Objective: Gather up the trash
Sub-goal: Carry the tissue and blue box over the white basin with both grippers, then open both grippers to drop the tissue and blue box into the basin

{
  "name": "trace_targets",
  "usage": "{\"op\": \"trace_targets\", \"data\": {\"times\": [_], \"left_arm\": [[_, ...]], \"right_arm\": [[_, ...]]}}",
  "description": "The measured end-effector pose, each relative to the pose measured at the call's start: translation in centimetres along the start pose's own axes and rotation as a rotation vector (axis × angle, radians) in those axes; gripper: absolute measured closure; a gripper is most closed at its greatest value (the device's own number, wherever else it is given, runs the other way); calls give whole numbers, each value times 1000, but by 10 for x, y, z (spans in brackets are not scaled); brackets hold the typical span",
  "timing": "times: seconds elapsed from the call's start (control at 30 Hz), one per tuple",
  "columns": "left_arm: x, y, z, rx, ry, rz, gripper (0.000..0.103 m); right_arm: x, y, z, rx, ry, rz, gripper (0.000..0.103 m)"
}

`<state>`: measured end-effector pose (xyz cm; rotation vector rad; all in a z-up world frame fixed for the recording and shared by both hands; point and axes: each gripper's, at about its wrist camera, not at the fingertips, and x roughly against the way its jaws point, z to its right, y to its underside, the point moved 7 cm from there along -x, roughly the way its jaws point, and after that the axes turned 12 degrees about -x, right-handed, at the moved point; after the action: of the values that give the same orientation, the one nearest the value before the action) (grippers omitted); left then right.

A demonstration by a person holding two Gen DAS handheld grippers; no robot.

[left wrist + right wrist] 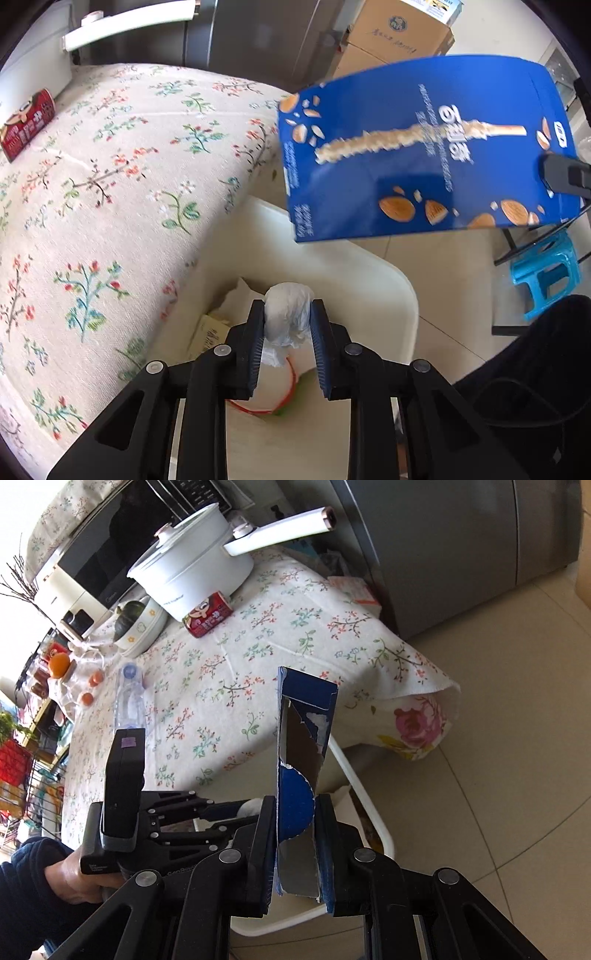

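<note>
Both over the bin beside the desk: left gripper loosely pinching a soft, feather-light tissue wad, right gripper clamped on a stiff-ish, crushable, empty-looking blue snack box near its torn end.

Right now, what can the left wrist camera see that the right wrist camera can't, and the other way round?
Only the left view: the crumpled white tissue clamped in the left hand-held gripper, a turquoise stool and cardboard boxes.
Only the right view: a white pot, a microwave, oranges and a plastic bottle.
Both: the blue snack box held by the right hand-held gripper, the red can, the floral tablecloth and the white bin.
</note>
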<state>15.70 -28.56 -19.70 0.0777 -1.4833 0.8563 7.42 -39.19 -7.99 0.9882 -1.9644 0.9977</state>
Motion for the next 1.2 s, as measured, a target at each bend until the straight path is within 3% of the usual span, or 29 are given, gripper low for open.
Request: {"op": "trace_targets", "data": {"times": [0.07, 0.2, 0.37, 0.6, 0.8, 1.1, 1.2], "left_arm": [[3, -1, -10, 43, -21, -15, 72], [20, -4, -16, 89, 33, 21, 62], [45, -11, -22, 107, 27, 64, 61], [71, -12, -36, 131, 1, 112, 60], [81, -3, -49, 172, -7, 116, 60], [86, 5, -66, 217, -14, 133, 60], [88, 6, -71, 228, -15, 138, 60]], "right_arm": [[-1, 0, 4, -8, 10, -3, 84], [-2, 6, 9, -8, 12, -22, 84], [-11, 12, 4, 6, -5, -62, 84], [-76, 40, -8, 43, 7, -249, 84], [-120, 62, -13, 82, 47, -359, 83], [-167, 67, -28, 169, 70, -483, 81], [-196, 63, -33, 234, 56, -543, 76]]}}
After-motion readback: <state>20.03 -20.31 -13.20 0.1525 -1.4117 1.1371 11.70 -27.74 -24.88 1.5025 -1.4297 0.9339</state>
